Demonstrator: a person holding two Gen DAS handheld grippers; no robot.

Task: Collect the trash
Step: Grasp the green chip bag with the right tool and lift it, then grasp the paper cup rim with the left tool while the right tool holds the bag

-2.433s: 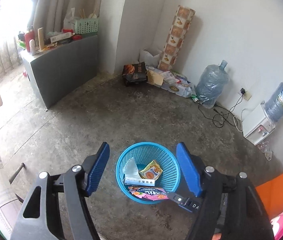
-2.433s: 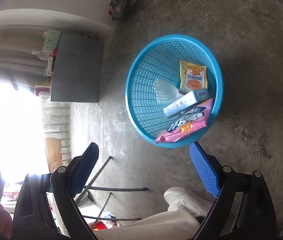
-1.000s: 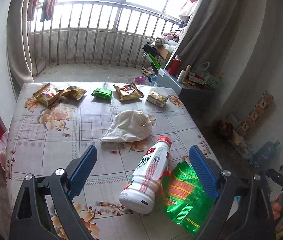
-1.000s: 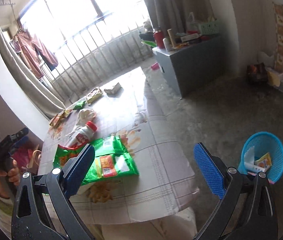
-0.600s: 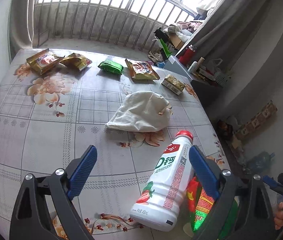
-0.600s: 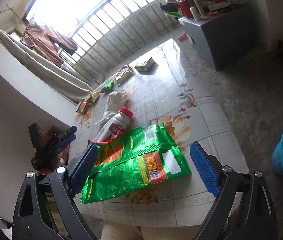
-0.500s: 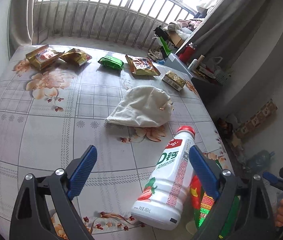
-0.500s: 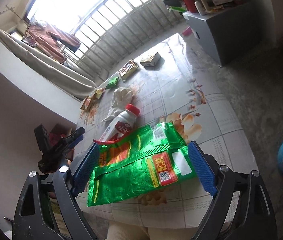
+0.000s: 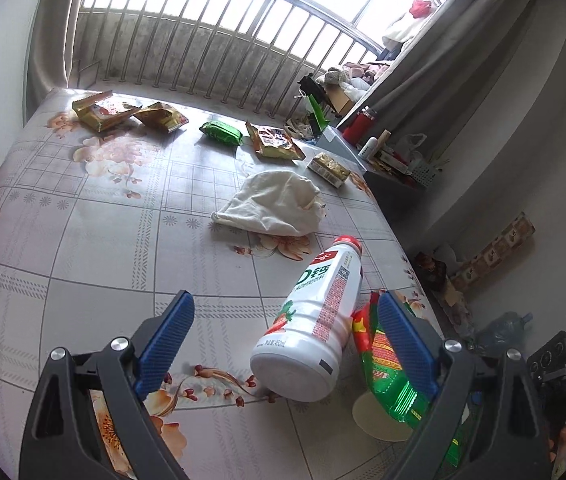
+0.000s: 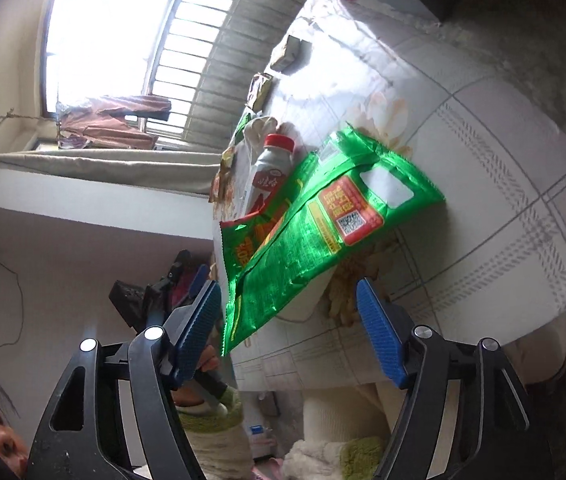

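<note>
A white drink bottle (image 9: 315, 312) with a red cap lies on its side on the floral table (image 9: 83, 240), its base toward me. My left gripper (image 9: 283, 316) is open, its blue pads on either side of the bottle without touching it. A green snack bag (image 9: 387, 376) lies just right of the bottle, partly behind the right finger. In the rolled right wrist view the green snack bag (image 10: 323, 232) hangs over the table's edge. Its near end lies between the closing jaws of my right gripper (image 10: 287, 300), whose pads stand clear of it. The bottle (image 10: 269, 172) shows behind the bag.
A crumpled white cloth (image 9: 275, 204) lies mid-table. Several snack packets (image 9: 275, 144) line the far edge by the railing. A grey cabinet (image 9: 387, 184) stands to the right. A person's hand and sleeve (image 10: 203, 404) hold the other gripper at the table's near edge.
Both grippers left the blue basket on the floor and dropped toward the table. The left closed in on the bottle. The right rolled and narrowed its jaws around the green bag's end.
</note>
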